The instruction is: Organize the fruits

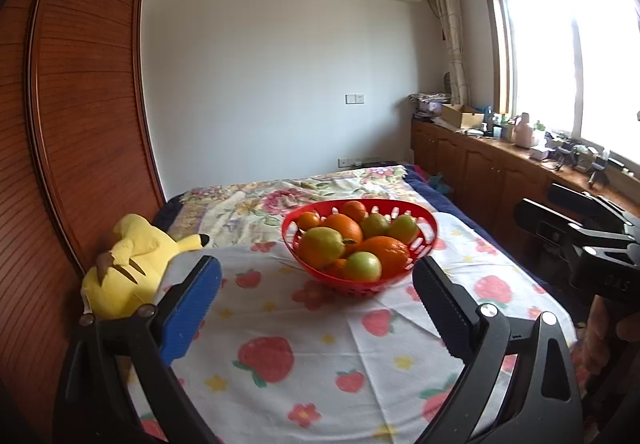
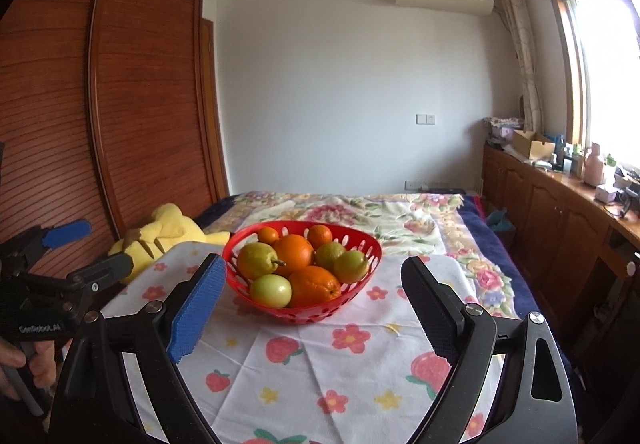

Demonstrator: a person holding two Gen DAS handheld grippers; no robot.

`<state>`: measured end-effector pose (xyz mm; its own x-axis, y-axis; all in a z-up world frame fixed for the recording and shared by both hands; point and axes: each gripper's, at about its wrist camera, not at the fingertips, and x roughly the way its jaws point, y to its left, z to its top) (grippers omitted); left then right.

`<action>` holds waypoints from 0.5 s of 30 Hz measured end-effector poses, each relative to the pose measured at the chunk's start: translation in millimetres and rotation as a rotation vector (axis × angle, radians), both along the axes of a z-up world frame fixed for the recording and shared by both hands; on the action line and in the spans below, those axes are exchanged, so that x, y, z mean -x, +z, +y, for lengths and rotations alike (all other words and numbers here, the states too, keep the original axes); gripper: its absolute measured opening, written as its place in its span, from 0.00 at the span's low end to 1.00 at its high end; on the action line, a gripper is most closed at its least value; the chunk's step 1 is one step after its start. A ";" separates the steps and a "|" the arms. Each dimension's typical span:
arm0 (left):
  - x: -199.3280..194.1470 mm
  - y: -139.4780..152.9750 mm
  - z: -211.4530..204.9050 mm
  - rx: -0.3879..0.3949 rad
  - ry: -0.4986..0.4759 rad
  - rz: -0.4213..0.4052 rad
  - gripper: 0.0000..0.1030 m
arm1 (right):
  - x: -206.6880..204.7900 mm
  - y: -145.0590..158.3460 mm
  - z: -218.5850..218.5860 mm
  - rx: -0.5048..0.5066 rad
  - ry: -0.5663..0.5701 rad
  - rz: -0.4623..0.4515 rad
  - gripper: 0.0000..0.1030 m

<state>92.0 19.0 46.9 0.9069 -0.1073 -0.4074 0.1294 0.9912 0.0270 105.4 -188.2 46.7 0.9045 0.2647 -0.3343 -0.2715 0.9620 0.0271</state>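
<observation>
A red slotted basket stands on a strawberry-print cloth on the bed. It holds several oranges, a pear and green fruits. My left gripper is open and empty, just short of the basket. In the right wrist view the same basket with an orange and a pear lies ahead of my right gripper, which is open and empty. The left gripper shows at the left there, and the right gripper's body shows at the right of the left wrist view.
A yellow plush toy lies left of the basket against a wooden wardrobe. A floral blanket covers the bed behind. A wooden cabinet with clutter runs along the right under the window.
</observation>
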 end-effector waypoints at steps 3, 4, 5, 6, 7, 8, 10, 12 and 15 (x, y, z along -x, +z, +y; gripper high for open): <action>11.3 0.3 -2.5 -0.004 -0.005 0.008 0.94 | 10.1 0.9 -1.1 0.005 -0.007 0.003 0.88; 15.2 0.5 -2.9 -0.003 -0.005 0.007 0.94 | 12.4 1.5 -2.0 0.006 -0.003 0.007 0.88; 19.9 0.9 -3.2 -0.002 -0.006 0.007 0.94 | 15.8 1.6 -2.1 0.010 -0.002 0.010 0.88; 23.5 1.5 -3.3 -0.001 -0.007 0.007 0.94 | 20.3 1.4 -1.7 0.018 -0.002 0.008 0.88; 27.1 2.0 -3.5 0.000 -0.009 0.004 0.94 | 23.5 1.4 -2.2 0.024 -0.005 0.003 0.88; 31.0 2.5 -3.9 -0.002 -0.011 -0.001 0.94 | 26.8 1.2 -2.3 0.027 -0.009 -0.001 0.88; 38.0 3.9 -4.1 -0.011 -0.009 -0.012 0.94 | 33.6 0.2 -3.8 0.022 -0.010 -0.004 0.88; 43.9 4.8 -3.8 -0.011 -0.007 -0.021 0.94 | 38.5 -2.4 -4.9 0.014 -0.013 0.002 0.88; 51.6 4.3 -2.9 0.002 -0.007 -0.025 0.94 | 43.5 -5.8 -6.4 0.010 -0.013 0.011 0.88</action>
